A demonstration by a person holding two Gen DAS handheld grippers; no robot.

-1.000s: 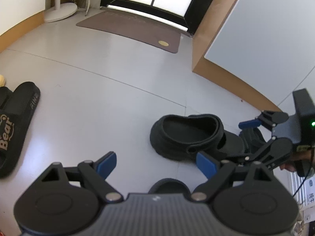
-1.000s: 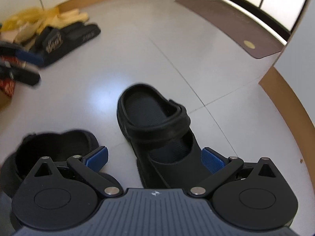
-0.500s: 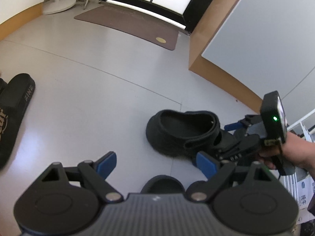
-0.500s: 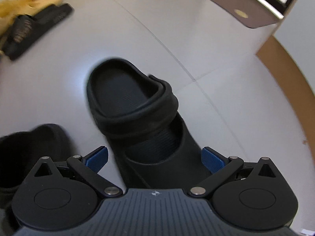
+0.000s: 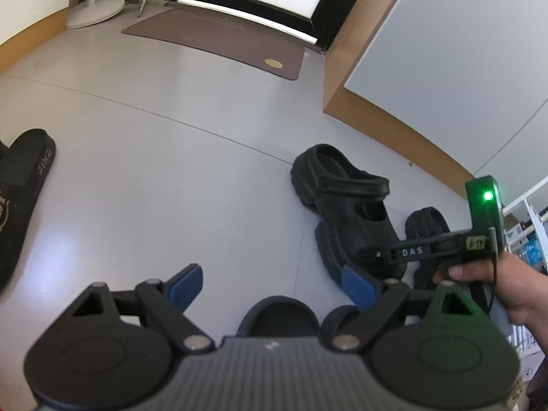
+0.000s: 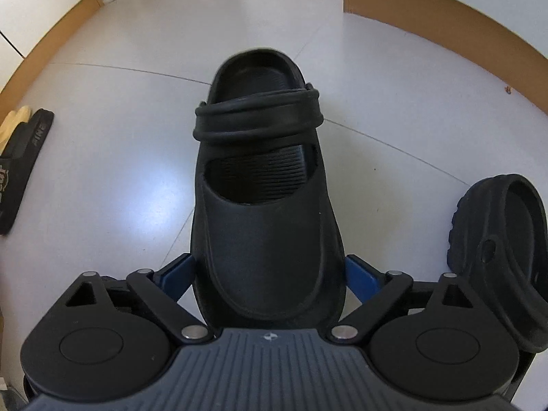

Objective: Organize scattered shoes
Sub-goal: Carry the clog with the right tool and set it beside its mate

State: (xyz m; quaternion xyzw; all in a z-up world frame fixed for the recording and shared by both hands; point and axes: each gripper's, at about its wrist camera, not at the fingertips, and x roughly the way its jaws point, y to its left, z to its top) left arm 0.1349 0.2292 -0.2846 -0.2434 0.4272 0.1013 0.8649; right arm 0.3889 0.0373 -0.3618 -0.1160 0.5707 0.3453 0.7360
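A black clog (image 6: 267, 205) lies on the pale floor with its toe toward the right wrist camera. My right gripper (image 6: 269, 274) straddles that toe; its jaws are closing and the blue pads (image 6: 359, 274) lie against the clog's sides. The left wrist view shows the same clog (image 5: 346, 205), with a person's hand (image 5: 496, 284) holding the right gripper (image 5: 373, 253) at its toe. My left gripper (image 5: 270, 281) hangs open over bare floor, nothing between its fingers. A second black clog (image 6: 500, 250) lies on its side just right of the first.
Another black shoe's rim (image 5: 277, 315) shows under the left gripper. A black slide (image 5: 24, 185) lies at the far left. A brown doormat (image 5: 219, 41) sits by the doorway, and a wood-edged wall corner (image 5: 335, 78) stands behind the clogs.
The right gripper rolled and sank onto the clog's toe, and its jaws came in against the sides. In the left view the clog now points away instead of lying crosswise.
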